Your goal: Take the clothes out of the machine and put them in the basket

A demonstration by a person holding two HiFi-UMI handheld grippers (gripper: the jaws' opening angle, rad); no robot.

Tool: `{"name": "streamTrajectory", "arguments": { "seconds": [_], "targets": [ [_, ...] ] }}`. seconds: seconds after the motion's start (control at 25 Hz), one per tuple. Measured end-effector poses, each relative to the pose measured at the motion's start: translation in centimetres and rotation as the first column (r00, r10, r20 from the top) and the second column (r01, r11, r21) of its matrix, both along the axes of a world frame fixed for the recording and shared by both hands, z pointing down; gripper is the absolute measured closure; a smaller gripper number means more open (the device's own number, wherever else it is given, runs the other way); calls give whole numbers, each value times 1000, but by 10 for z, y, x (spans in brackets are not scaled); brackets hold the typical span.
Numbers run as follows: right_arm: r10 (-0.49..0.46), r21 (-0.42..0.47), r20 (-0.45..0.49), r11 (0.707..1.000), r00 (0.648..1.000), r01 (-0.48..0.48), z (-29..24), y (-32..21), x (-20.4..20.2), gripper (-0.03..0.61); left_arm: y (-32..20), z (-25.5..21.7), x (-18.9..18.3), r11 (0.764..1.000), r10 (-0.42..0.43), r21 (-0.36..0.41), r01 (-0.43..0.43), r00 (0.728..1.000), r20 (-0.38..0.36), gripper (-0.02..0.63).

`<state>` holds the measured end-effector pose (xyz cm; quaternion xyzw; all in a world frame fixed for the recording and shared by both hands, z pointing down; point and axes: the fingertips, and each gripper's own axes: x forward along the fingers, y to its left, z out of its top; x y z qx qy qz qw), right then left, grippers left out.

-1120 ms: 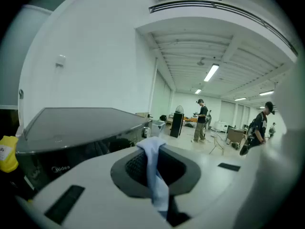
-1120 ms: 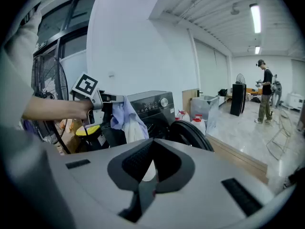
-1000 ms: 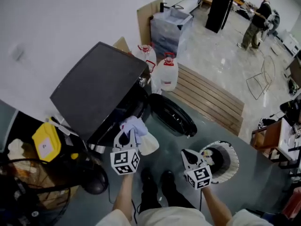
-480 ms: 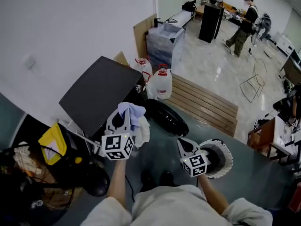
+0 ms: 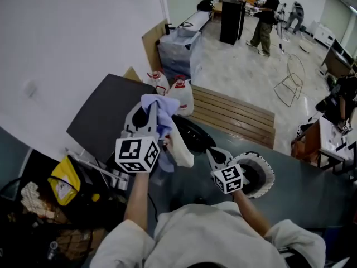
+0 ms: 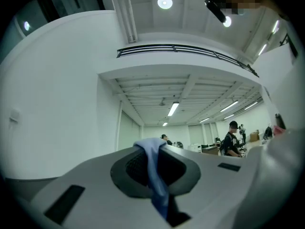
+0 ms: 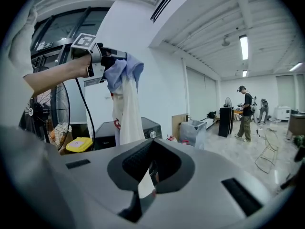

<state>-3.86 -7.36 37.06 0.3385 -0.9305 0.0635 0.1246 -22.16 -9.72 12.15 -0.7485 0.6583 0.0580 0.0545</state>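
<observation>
Moved: left gripper (image 5: 149,115) now higher, above black washing machine (image 5: 103,116).
Left jaws: pinching light-blue cloth (image 5: 159,106); white garment (image 5: 181,149) hangs below.
Right gripper (image 5: 212,152): pinching white fabric edge (image 7: 145,185), beside round white-rimmed basket (image 5: 269,175).

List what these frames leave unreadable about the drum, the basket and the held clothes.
Head view: the washing machine drum is hidden behind the left gripper, its blue cloth and white garment; any clothes inside unseen.
Head view: basket contents; the right gripper covers part, the rest too dark.
Right gripper view: the white scrap in the shut jaws shows only as a sliver; what it is, unclear.
</observation>
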Motion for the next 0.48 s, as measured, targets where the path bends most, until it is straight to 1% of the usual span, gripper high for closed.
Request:
{"name": "streamTrajectory", "arguments": {
  "seconds": [0.16, 0.28, 0.4, 0.48],
  "targets": [
    [76, 19, 6, 997, 997, -77, -8, -6, 24, 555, -13, -25, 40, 993, 115, 34, -115, 993, -7, 581],
    [155, 30, 12, 987, 988, -155, -13, -9, 53, 557, -24, -34, 83, 978, 205, 43, -206, 979, 22, 581],
    [236, 35, 11, 971, 972, -236, -15, -9, 85, 557, -34, -34, 129, 953, 297, 45, -299, 954, 45, 581],
    [302, 36, 11, 953, 953, -302, -15, -6, 109, 557, -38, -32, 161, 928, 370, 41, -371, 928, 47, 581]
  ]
}}
